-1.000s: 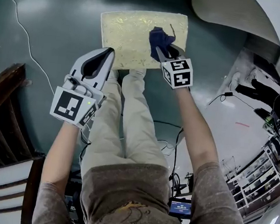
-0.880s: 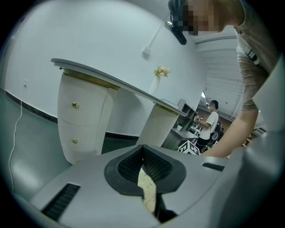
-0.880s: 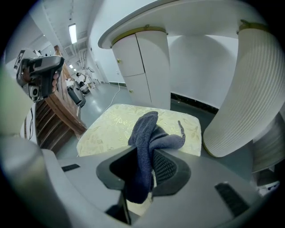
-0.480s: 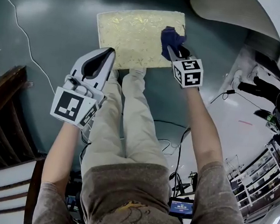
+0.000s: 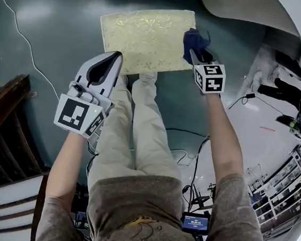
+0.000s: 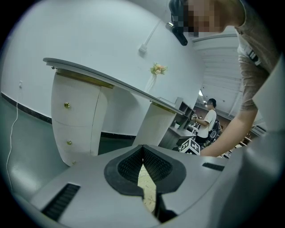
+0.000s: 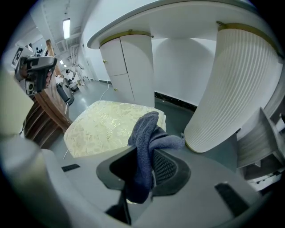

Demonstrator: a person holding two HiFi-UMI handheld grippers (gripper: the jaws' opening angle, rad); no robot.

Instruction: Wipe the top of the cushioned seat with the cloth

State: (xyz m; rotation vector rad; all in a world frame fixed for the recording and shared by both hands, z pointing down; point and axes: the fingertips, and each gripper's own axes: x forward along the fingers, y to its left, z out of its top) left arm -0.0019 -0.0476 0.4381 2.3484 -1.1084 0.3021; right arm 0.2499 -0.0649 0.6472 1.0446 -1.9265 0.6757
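Head view: the pale gold, patterned cushioned seat (image 5: 143,36) fills the upper middle of the frame. The dark blue cloth (image 5: 195,40) sits bunched at the seat's right edge, clamped in the right tongs (image 5: 197,55). The left tongs (image 5: 111,59) hover at centre left, pressed together and empty. The loosely bunched cloth could snag on the textured cover and pull free, or a stroke could run off the edge. No writing is legible; only square markers (image 5: 212,78) show on the cubes.

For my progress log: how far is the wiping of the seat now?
Done: the right gripper is shut on the blue cloth. In hand: the cloth is over the cushioned seat's right edge. Remaining, probably: the seat's left part; the shut left gripper is idle.
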